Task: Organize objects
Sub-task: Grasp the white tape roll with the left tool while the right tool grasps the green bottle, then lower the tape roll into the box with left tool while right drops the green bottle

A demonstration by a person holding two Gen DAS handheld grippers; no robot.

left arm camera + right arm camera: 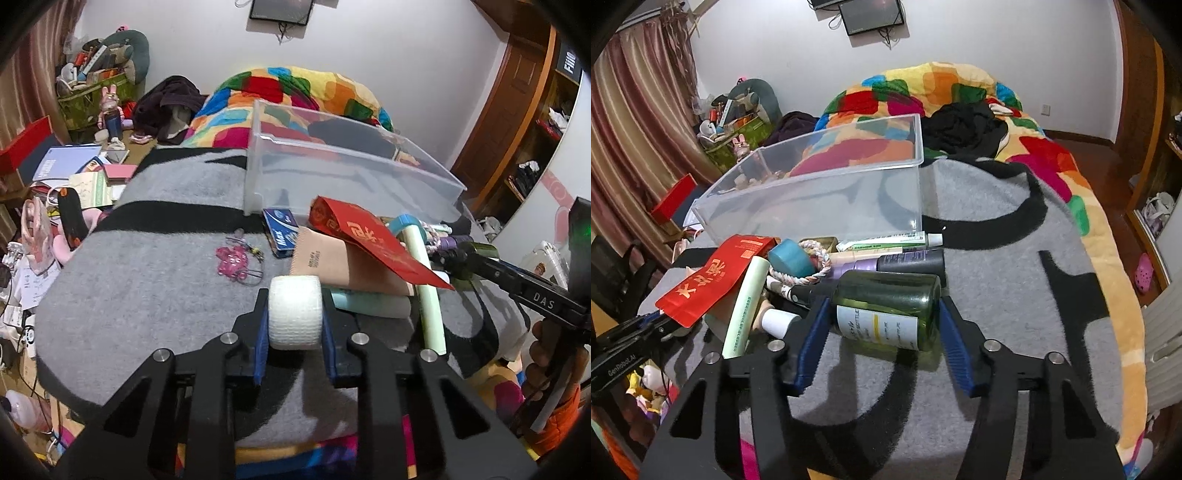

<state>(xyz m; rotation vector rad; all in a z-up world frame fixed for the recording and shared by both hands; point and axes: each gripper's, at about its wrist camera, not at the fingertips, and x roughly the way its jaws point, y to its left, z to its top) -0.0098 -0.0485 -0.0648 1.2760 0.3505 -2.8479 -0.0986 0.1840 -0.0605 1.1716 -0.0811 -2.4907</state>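
My left gripper (294, 317) is shut on a white bandage roll (294, 314) above the grey blanket (147, 280). My right gripper (882, 314) has its blue pads on both sides of a green bottle (890, 306) with a white label, lying on the blanket; the jaws look closed on it. A clear plastic bin (332, 166) stands behind the pile and also shows in the right wrist view (820, 192). The pile holds a red envelope (373, 236), a pale green tube (428, 295), a blue box (281, 230) and a brown paper sleeve (332, 262).
A pink hair clip (232, 260) lies on the blanket left of the pile. In the right wrist view a toothpaste tube (890, 239), a teal tape roll (790, 257), a rope (816, 266) and dark bottles (908, 260) lie before the bin. A cluttered desk (74, 173) is at left.
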